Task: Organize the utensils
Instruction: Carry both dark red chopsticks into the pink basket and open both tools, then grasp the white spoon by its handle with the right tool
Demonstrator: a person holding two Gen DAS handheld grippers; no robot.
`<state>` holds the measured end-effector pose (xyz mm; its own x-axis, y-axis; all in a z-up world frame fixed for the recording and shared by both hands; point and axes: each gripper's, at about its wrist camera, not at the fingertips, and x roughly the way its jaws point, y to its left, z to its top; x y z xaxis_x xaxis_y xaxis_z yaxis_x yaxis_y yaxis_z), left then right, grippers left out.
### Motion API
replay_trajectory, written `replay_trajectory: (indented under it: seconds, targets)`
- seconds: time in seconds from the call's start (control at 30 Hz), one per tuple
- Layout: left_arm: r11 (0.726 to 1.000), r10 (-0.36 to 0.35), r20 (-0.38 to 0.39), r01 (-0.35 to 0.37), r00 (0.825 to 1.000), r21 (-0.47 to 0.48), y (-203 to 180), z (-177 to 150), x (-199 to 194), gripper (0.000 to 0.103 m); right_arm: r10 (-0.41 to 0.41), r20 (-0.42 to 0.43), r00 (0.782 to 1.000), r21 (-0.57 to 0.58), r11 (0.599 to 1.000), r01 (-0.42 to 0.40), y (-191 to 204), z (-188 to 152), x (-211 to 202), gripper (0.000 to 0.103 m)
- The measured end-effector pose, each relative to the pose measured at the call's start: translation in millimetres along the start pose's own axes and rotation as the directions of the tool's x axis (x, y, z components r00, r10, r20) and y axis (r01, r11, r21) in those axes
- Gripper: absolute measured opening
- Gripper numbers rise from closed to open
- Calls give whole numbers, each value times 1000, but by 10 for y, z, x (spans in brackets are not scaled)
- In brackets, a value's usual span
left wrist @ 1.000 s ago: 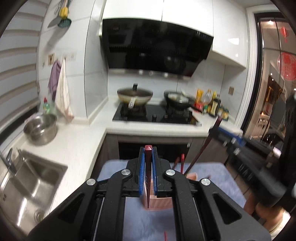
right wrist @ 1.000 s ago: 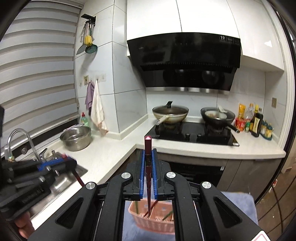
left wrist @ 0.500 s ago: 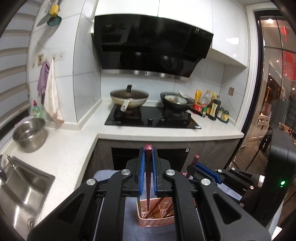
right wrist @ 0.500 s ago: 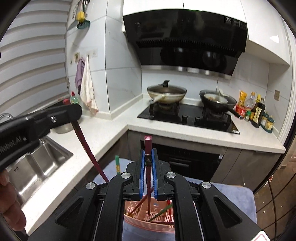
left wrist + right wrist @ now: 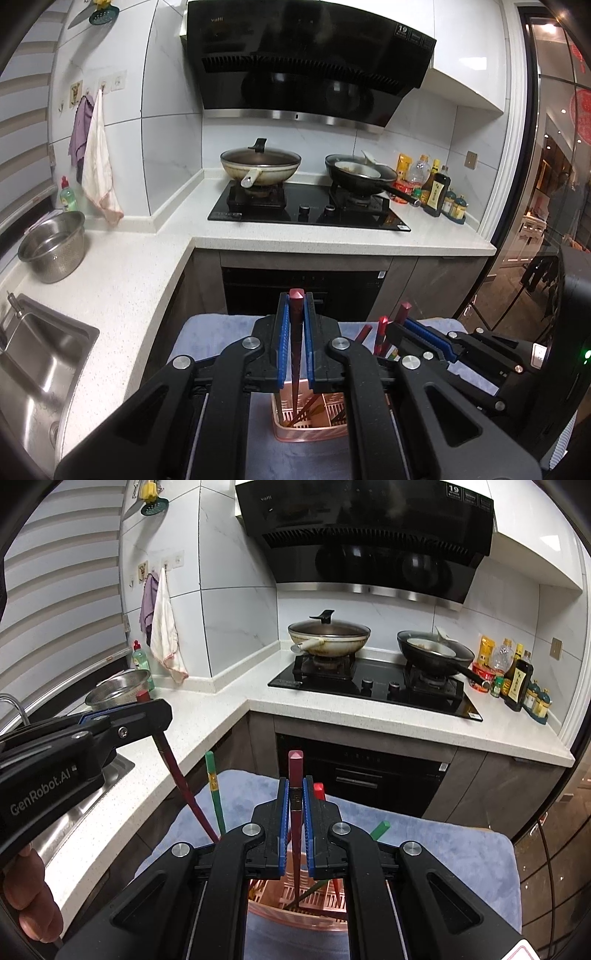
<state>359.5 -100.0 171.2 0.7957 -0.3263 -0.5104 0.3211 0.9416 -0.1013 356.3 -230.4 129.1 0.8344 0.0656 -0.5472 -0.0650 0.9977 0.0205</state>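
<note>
My left gripper (image 5: 296, 306) is shut on a dark red chopstick (image 5: 295, 354) held upright, its lower end down inside the pink slatted utensil holder (image 5: 288, 435). The holder stands on a blue-grey cloth (image 5: 221, 332). My right gripper (image 5: 295, 788) is shut on a second dark red chopstick (image 5: 294, 771), whose lower end also reaches into the holder (image 5: 295, 917). Each view shows the other gripper beside it: the right gripper (image 5: 400, 325) and the left gripper (image 5: 159, 710). Green chopsticks (image 5: 214, 790) and a red one (image 5: 318, 790) lean in the holder.
The white L-shaped counter (image 5: 122, 280) carries a steel sink (image 5: 33, 373) and a steel bowl (image 5: 51, 251) on the left. At the back, a hob (image 5: 306, 212) holds a lidded wok and a black pan. Bottles (image 5: 439, 192) stand far right. A person's hand (image 5: 29, 897) grips the left tool.
Both grippers have come down towards the pink holder, each still shut on its chopstick. The right gripper has drawn in close beside the left, and both chopstick ends now sit in the holder.
</note>
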Motion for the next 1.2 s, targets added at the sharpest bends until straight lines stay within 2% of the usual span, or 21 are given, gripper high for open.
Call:
replay_trajectory:
  seconds: [0.1,0.23,0.37,0.43,0.57,0.93,1.2]
  targets:
    - [1000,27,2,-27,1000,1,-23,-49,-8,9,-13,4,1000,5,1000,13,-12,-21,-16,8]
    - [998,56,5,-56,998,2,-40,-102,-67,35,-17,16,1000,13,1000,17,-26,-35,-102,13]
    - [998,69,17,-70,997,11,-65,-156,-184,40,-23,39,999,18,1000,22,-15,-62,-265,28]
    - [997,76,19,-77,997,14,-76,-184,-236,46,-24,47,999,17,1000,23,-4,-85,-349,30]
    - [996,86,17,-87,996,31,-115,-265,-338,47,-16,52,999,10,1000,16,43,-171,-522,34]
    - [995,102,-35,-101,994,15,-71,-614,-546,50,13,19,1000,9,1000,-14,218,-608,-837,36]
    - [992,126,-92,-127,988,-12,30,-978,-635,53,39,-49,998,41,998,-37,289,-1049,-934,36]
